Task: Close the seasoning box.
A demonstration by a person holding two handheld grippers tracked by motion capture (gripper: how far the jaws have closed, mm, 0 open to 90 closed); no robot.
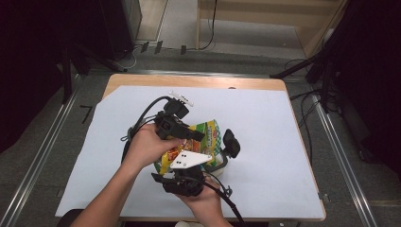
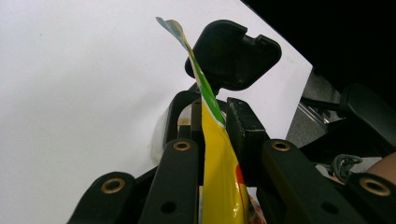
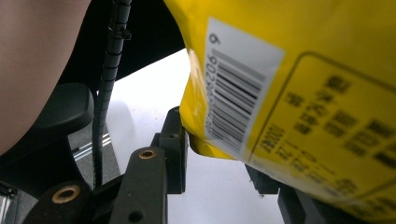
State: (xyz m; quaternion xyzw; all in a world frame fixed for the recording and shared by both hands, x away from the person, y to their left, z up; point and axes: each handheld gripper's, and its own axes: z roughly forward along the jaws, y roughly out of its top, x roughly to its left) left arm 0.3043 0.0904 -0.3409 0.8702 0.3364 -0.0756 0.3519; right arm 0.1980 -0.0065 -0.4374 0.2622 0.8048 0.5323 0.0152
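Note:
A yellow and green snack bag (image 1: pixel 208 132) hangs over the middle of the table between both grippers. My left gripper (image 1: pixel 196 136) comes in from the left and is shut on the bag's upper part; in the left gripper view its jaws (image 2: pixel 210 116) pinch the thin bag (image 2: pixel 219 158) edge-on. My right gripper (image 1: pixel 191 165) reaches up from the near side under its grey plate. In the right gripper view the bag's barcoded lower corner (image 3: pixel 289 70) sits between its jaws (image 3: pixel 219 163), pressed against the left pad (image 3: pixel 176 140); the other pad is mostly hidden behind the bag.
Just right of the bag stands a clear container (image 1: pixel 220 161), its black lid (image 1: pixel 231 143) tipped up and open; the lid (image 2: pixel 233 53) also looms ahead in the left gripper view. A white sheet (image 1: pixel 265 118) covers the wooden table. Cables trail from both grippers.

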